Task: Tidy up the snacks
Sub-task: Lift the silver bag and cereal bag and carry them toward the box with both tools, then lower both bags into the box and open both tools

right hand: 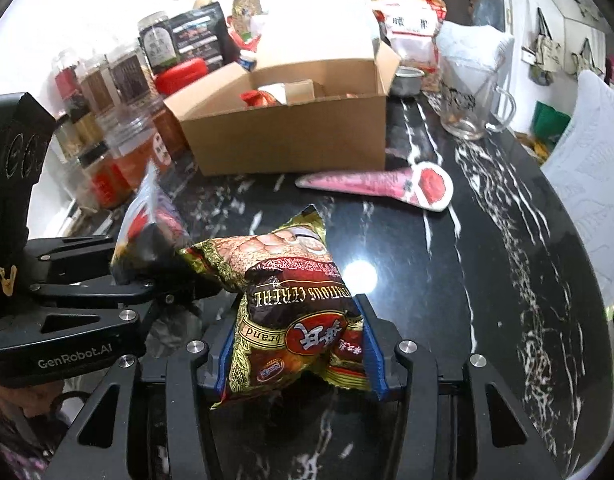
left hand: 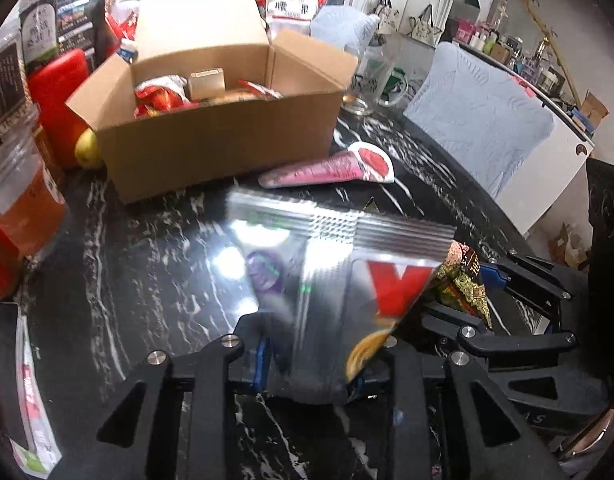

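Note:
My left gripper [left hand: 311, 376] is shut on a silver snack bag [left hand: 331, 280] with a red mark, held above the black marble table [left hand: 147, 264]. My right gripper [right hand: 295, 356] is shut on a brown and gold cereal packet [right hand: 283, 300], also seen at the right of the left wrist view [left hand: 463, 280]. The silver bag shows at the left of the right wrist view [right hand: 147, 236]. An open cardboard box [left hand: 219, 136] with several snacks inside stands ahead of both grippers [right hand: 291, 136]. A pink cone-shaped snack [left hand: 331, 168] lies on the table beside the box [right hand: 379, 184].
Jars and bottles [right hand: 107, 120] crowd the table's left side, with a red lid [left hand: 59, 80] and a yellow fruit [left hand: 87, 150]. A glass mug [right hand: 471, 108] and a white-red bag [right hand: 411, 28] stand to the right of the box. Light blue cloth covers a chair [left hand: 479, 120].

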Action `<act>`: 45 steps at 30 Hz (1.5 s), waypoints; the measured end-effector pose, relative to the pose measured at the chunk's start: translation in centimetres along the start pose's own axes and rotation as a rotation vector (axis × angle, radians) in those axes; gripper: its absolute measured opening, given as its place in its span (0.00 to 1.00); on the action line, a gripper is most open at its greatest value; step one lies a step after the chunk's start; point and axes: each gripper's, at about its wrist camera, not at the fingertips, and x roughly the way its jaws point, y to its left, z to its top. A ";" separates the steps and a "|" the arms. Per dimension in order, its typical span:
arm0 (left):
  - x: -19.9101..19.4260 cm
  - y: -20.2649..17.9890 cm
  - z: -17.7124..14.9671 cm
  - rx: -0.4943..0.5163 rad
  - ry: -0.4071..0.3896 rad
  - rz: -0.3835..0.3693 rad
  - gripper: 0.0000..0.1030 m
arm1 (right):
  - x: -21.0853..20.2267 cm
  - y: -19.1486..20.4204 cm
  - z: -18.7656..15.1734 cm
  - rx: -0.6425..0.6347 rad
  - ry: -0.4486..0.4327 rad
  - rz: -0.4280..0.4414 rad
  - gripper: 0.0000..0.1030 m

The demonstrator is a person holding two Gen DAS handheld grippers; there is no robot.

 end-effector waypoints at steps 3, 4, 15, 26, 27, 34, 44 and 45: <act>-0.5 0.2 0.5 -0.002 -0.027 0.004 0.27 | -0.2 0.5 0.7 -0.015 -0.020 0.011 0.49; -0.8 0.3 0.6 -0.003 -0.035 0.007 0.27 | -0.3 0.7 0.9 -0.023 -0.029 0.011 0.49; -3.8 1.3 2.7 -0.011 -0.137 0.037 0.27 | -1.5 2.4 3.7 -0.069 -0.102 0.041 0.49; -5.8 2.9 6.3 -0.020 -0.245 0.051 0.27 | -2.2 3.6 7.8 -0.117 -0.179 0.049 0.49; -6.0 3.0 6.8 -0.016 -0.254 0.060 0.27 | -2.2 3.6 8.1 -0.123 -0.184 0.047 0.49; -6.3 4.0 9.0 -0.019 -0.295 0.077 0.27 | -1.8 3.9 11.1 -0.152 -0.220 0.050 0.49; -5.6 4.7 12.5 -0.012 -0.321 0.065 0.27 | -1.2 3.3 14.2 -0.156 -0.268 0.038 0.49; -5.5 4.8 13.1 -0.012 -0.324 0.064 0.27 | -1.0 3.1 14.6 -0.155 -0.269 0.040 0.49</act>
